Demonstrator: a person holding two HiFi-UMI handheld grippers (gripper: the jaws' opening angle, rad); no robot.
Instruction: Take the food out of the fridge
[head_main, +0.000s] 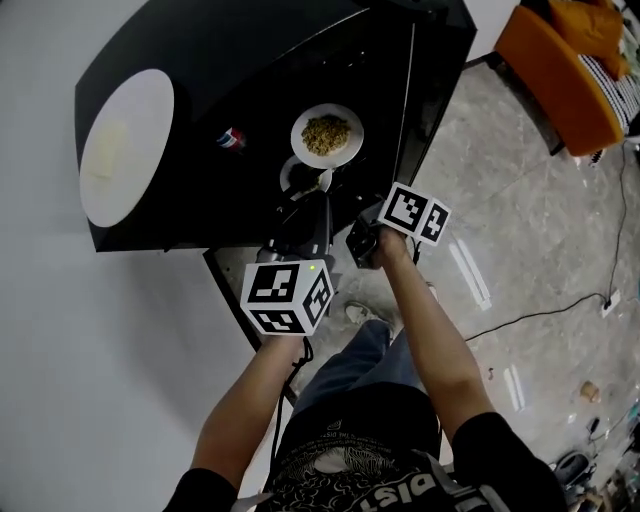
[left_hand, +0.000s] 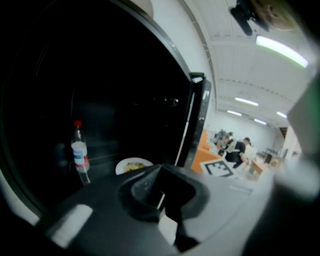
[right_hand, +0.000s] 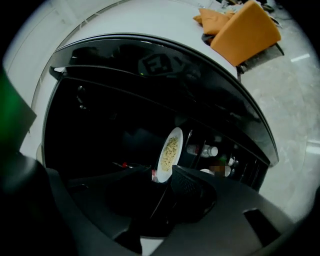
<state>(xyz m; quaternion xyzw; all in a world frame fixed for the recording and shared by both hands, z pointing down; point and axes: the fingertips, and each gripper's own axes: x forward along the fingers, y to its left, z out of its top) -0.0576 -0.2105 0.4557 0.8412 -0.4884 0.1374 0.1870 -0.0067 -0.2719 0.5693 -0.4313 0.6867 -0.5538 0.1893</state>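
Note:
A white plate of yellowish food (head_main: 327, 135) sits inside the open black fridge (head_main: 250, 60). It also shows in the left gripper view (left_hand: 132, 165) and, on its side, in the right gripper view (right_hand: 170, 152). A small bottle with a red cap (left_hand: 79, 152) stands left of the plate (head_main: 231, 140). My left gripper (head_main: 308, 192) points into the fridge just short of the plate; its jaws (left_hand: 161, 200) are too dark to read. My right gripper (head_main: 354, 244) hangs lower and to the right, jaws slightly apart (right_hand: 160, 200) with nothing between them.
The fridge door (head_main: 430, 90) stands open at the right, its shelves holding a bottle (right_hand: 207, 150) and small items. A white oval surface (head_main: 125, 145) lies at the fridge's left. An orange chair (head_main: 555, 70) and a floor cable (head_main: 540, 315) are at the right. People (left_hand: 240, 150) sit far off.

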